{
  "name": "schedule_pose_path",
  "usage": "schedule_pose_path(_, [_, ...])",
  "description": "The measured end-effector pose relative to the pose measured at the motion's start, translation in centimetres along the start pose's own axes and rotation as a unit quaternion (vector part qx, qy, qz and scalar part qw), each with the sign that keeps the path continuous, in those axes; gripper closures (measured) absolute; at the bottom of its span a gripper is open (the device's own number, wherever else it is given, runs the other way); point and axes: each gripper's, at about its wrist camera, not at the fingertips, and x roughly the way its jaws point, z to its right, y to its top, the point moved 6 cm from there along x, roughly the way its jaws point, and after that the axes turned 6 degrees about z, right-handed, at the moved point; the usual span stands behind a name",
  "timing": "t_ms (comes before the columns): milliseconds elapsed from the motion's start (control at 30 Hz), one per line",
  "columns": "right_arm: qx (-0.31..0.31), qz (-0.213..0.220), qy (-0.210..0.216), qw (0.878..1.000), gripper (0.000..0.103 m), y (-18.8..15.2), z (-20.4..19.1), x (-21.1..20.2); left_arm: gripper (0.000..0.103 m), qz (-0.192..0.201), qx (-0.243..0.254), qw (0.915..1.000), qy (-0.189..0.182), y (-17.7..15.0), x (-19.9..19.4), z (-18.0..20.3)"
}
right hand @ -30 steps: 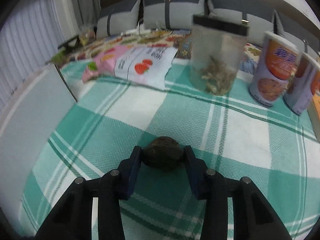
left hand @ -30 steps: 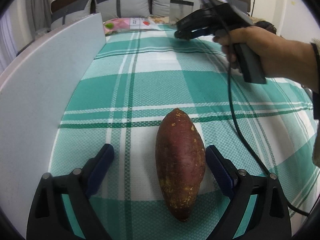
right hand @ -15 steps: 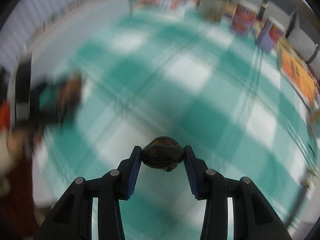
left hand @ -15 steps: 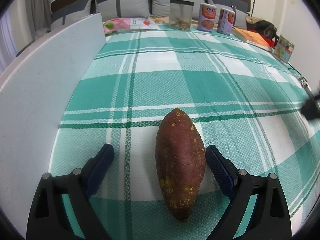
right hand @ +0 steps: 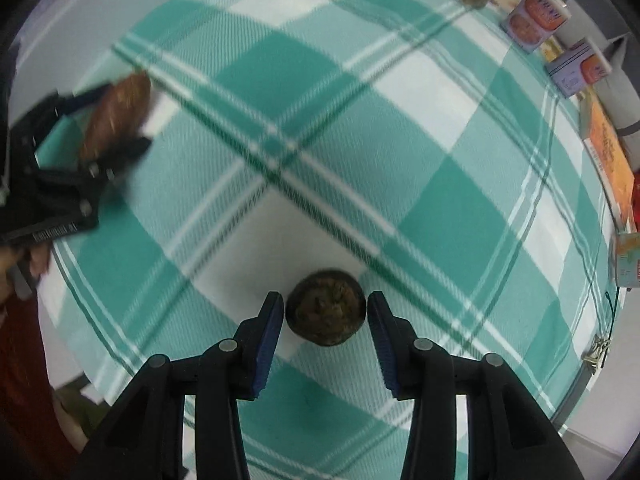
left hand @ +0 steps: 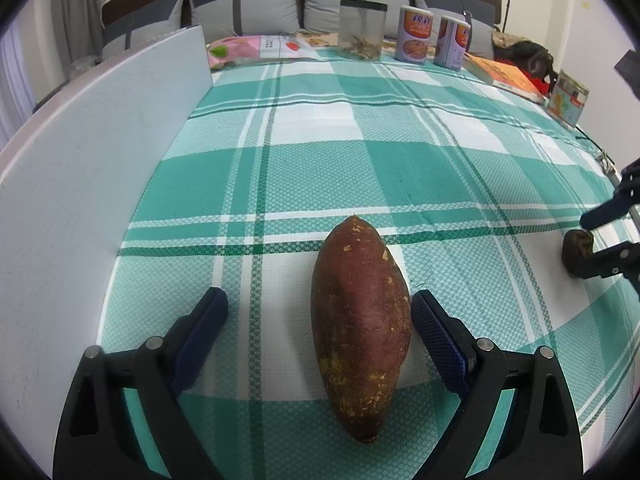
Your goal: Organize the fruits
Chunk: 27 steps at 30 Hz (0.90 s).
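A reddish-brown sweet potato lies lengthwise on the green checked cloth between the wide-open fingers of my left gripper; the right pad looks to touch it, the left pad stands apart. A small dark round fruit rests on the cloth between the fingers of my right gripper, with narrow gaps on both sides. In the left wrist view that fruit and the right gripper sit at the far right edge. In the right wrist view the sweet potato and left gripper are at far left.
A tall white board stands along the left. At the far end are a clear jar, two printed cans, a snack bag, an orange book and a small box. The cloth's edge lies right.
My right gripper swung from the far end down to the near right with the dark fruit, set it on the cloth and opened slightly. The left gripper and sweet potato stayed still.
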Motion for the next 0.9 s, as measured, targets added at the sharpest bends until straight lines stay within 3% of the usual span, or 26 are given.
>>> schedule_pose_path(67, [0.036, 0.043, 0.005, 0.998, 0.026, -0.5, 0.8, -1.5, 0.008, 0.0, 0.0, 1.0, 0.0, 0.0, 0.0, 0.0])
schedule_pose_path(167, [0.117, 0.136, -0.01, 0.984, 0.011, -2.9, 2.3, -4.0, 0.008, 0.0, 0.0, 1.0, 0.0, 0.0, 0.1, 0.0])
schedule_pose_path(267, [0.181, 0.214, -0.05, 0.959, 0.005, -7.3, 2.2, -4.9, 0.008, 0.0, 0.0, 1.0, 0.0, 0.0, 0.0, 0.0])
schedule_pose_path(367, [0.206, 0.246, -0.076, 0.944, 0.005, -10.1, 1.2, -3.7, 0.008, 0.0, 0.001, 1.0, 0.001, -0.1, 0.0, 0.0])
schedule_pose_path(500, [0.225, 0.232, -0.081, 0.943, 0.005, -10.6, 1.7, -1.2, 0.008, 0.0, 0.001, 1.0, 0.002, -0.1, 0.0, 0.0])
schedule_pose_path(667, [0.182, 0.227, -0.093, 0.952, 0.005, -9.8, 0.6, -0.2, 0.008, 0.0, 0.001, 1.0, 0.002, -0.1, -0.1, 0.0])
schedule_pose_path(900, [0.209, 0.232, -0.072, 0.947, 0.0, -10.7, 0.7, 0.7, 0.008, 0.0, 0.001, 1.0, 0.002, -0.1, 0.0, 0.0])
